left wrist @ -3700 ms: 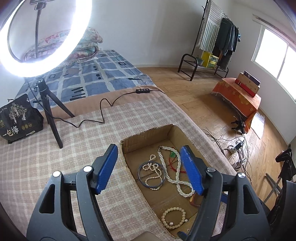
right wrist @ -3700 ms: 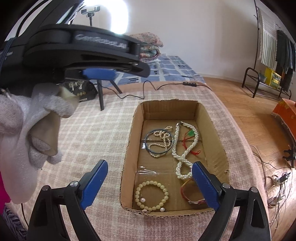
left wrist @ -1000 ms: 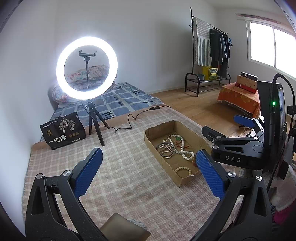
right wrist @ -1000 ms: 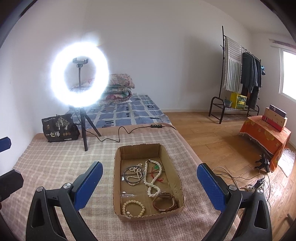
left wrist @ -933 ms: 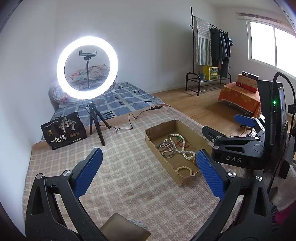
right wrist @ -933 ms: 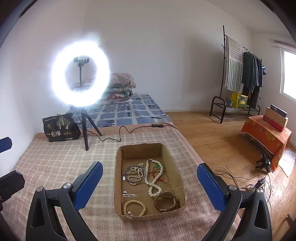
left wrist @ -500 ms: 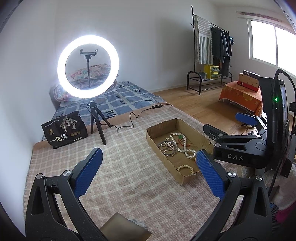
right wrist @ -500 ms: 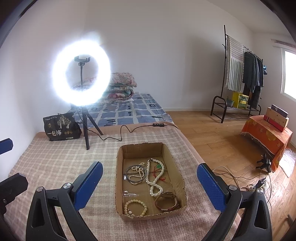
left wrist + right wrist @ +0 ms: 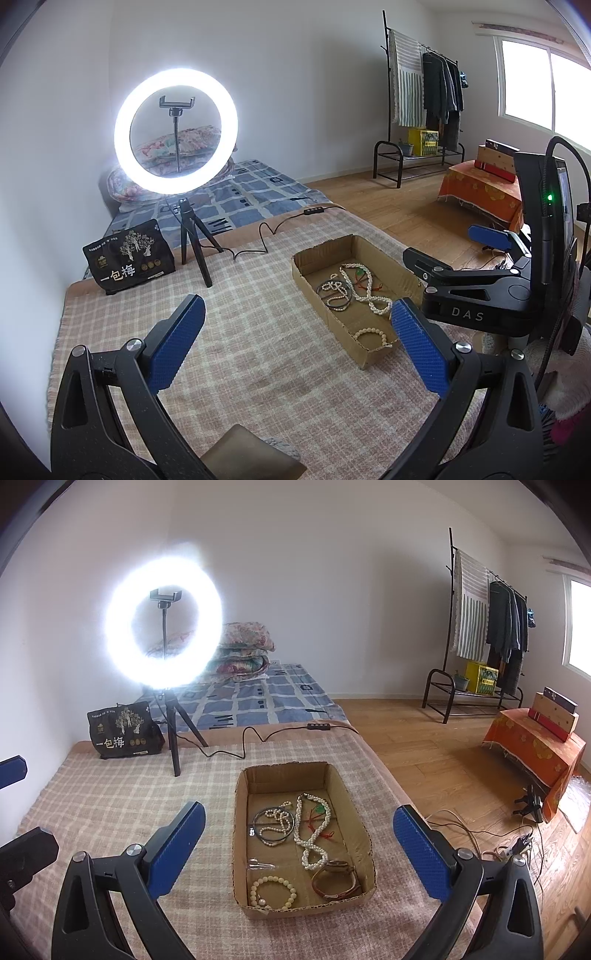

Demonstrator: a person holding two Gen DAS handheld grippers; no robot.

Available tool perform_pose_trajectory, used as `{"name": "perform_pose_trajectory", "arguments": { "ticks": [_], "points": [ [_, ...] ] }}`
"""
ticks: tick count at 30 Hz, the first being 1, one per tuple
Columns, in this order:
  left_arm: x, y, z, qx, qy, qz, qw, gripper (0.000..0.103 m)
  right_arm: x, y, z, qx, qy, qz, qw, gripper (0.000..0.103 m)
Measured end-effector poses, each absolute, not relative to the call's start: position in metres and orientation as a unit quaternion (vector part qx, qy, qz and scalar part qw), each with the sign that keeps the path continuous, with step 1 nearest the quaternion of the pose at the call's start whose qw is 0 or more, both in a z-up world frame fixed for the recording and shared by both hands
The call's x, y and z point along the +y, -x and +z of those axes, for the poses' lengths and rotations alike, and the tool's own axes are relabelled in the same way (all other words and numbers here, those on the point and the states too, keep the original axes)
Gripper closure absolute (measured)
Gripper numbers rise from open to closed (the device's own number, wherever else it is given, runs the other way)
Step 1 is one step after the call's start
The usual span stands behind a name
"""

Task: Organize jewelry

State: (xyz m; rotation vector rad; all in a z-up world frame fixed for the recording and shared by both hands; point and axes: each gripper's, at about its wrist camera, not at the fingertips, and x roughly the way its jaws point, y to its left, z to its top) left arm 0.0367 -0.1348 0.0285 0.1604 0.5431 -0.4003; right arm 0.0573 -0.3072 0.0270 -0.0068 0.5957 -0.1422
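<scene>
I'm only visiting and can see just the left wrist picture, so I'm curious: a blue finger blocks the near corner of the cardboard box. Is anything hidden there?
Observer: Yes. The right wrist view shows a brown watch-like strap lying in the near right corner of the cardboard box.
Operator: Anything else in there I can't make out?
Observer: A small clear packet lies flat just beyond the bead bracelet.
Operator: Is the other tool holding something?
Observer: No. The right gripper is open, with nothing between its fingers.
</scene>
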Motion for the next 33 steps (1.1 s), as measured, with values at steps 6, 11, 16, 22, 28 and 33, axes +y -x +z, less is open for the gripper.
{"name": "perform_pose_trajectory", "arguments": {
  "ticks": [6, 11, 16, 22, 28, 33],
  "points": [
    [-0.1349, -0.037, 0.0284, 0.266, -0.079, -0.197, 0.94, 0.0, -0.3072, -0.058, 0.027, 0.294, 0.003, -0.069, 0.953, 0.0],
    [-0.1351, -0.037, 0.0284, 0.266, -0.079, -0.197, 0.94, 0.0, -0.3062, -0.0581, 0.0272, 0.295, 0.002, -0.068, 0.953, 0.0],
    [-0.1352, -0.0372, 0.028, 0.267, -0.078, -0.197, 0.94, 0.0, -0.3058, -0.0592, 0.0269, 0.297, 0.001, -0.067, 0.953, 0.0],
    [-0.1353, -0.0372, 0.028, 0.267, -0.078, -0.197, 0.94, 0.0, -0.3063, -0.0599, 0.0258, 0.299, -0.001, -0.066, 0.952, 0.0],
    [-0.1352, -0.0371, 0.0286, 0.266, -0.078, -0.196, 0.94, 0.0, -0.3071, -0.06, 0.0259, 0.3, -0.002, -0.065, 0.952, 0.0],
    [-0.1352, -0.0369, 0.0289, 0.267, -0.078, -0.197, 0.94, 0.0, -0.3069, -0.0598, 0.0259, 0.3, -0.003, -0.065, 0.952, 0.0]
  ]
}}
